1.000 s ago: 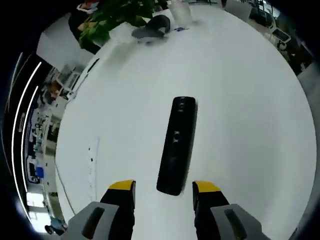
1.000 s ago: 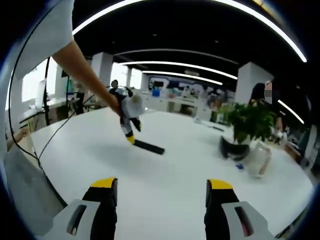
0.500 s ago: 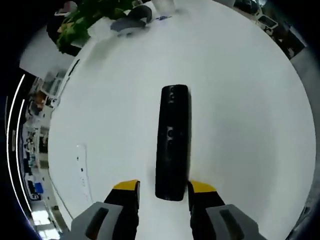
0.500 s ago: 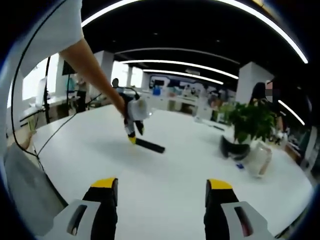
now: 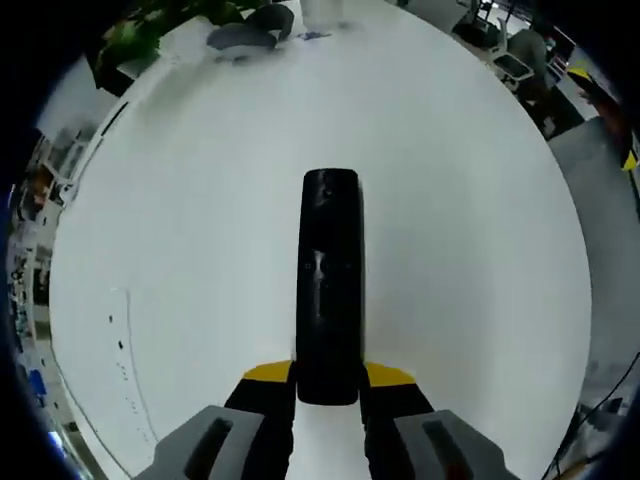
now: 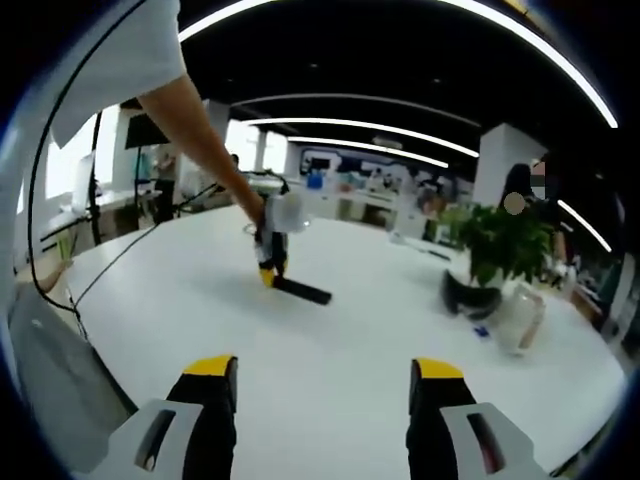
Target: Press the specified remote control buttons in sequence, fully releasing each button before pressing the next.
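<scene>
The left gripper (image 5: 328, 374) is seen in the left gripper view with its yellow-tipped jaws brought close against the two long sides of the near end of a black remote control (image 5: 328, 285); the remote control is pinched between them, though actual contact on each side cannot be confirmed with certainty. The remote control lies flat on the white tabletop (image 5: 470, 230) and extends straight ahead of the left gripper, along the line of its jaws, with small buttons faintly visible on its upper face. Far ahead of the left gripper, at the far edge of the tabletop, a potted plant (image 5: 150, 25), a dark rounded object (image 5: 245, 30) and a clear container (image 5: 322, 12) are noted. In the right gripper view, the right gripper (image 6: 320, 375) is held above the tabletop (image 6: 330, 380) with its jaws spread wide and nothing between them. Well ahead of it and slightly to its left, the left gripper (image 6: 268, 270) is seen pointing down at one end of the remote control (image 6: 302, 291), held by a person's arm (image 6: 205, 140) reaching in from the left. Ahead and to the right of the right gripper, the potted plant (image 6: 495, 245), the dark rounded object (image 6: 468, 297) and the clear container (image 6: 520, 318) are set close together near the tabletop's edge.
</scene>
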### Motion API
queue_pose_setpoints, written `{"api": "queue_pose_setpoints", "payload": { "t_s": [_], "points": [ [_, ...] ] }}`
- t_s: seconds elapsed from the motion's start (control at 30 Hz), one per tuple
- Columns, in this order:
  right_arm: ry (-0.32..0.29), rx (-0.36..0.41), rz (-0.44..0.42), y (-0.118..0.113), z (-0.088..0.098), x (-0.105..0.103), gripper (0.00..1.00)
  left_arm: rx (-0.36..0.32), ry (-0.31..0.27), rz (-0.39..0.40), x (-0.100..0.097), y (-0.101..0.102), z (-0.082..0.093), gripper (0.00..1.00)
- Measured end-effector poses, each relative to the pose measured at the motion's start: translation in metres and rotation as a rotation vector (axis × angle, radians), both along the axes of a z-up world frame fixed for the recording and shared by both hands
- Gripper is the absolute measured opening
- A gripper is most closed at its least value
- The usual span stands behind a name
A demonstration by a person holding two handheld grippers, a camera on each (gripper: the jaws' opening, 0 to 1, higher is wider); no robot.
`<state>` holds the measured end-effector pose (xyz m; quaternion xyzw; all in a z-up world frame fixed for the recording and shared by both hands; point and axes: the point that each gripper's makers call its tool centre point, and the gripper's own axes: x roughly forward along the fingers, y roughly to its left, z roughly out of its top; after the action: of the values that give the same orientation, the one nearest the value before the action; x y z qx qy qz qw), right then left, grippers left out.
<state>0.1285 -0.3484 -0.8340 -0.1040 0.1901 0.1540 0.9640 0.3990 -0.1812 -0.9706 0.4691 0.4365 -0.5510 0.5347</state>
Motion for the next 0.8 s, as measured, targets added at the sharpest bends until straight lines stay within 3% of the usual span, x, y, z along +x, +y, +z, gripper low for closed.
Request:
{"api": "queue_pose_setpoints", "payload": {
  "t_s": [0.53, 0.8],
  "points": [
    [-0.015, 0.012, -0.002, -0.001, 0.003, 0.0, 0.66, 0.077, -0.027, 0.01, -0.001, -0.001, -0.002, 0.23],
    [-0.023, 0.016, -0.007, -0.002, 0.005, 0.0, 0.66, 0.138, -0.053, -0.05, -0.011, -0.003, -0.002, 0.23]
  ]
}}
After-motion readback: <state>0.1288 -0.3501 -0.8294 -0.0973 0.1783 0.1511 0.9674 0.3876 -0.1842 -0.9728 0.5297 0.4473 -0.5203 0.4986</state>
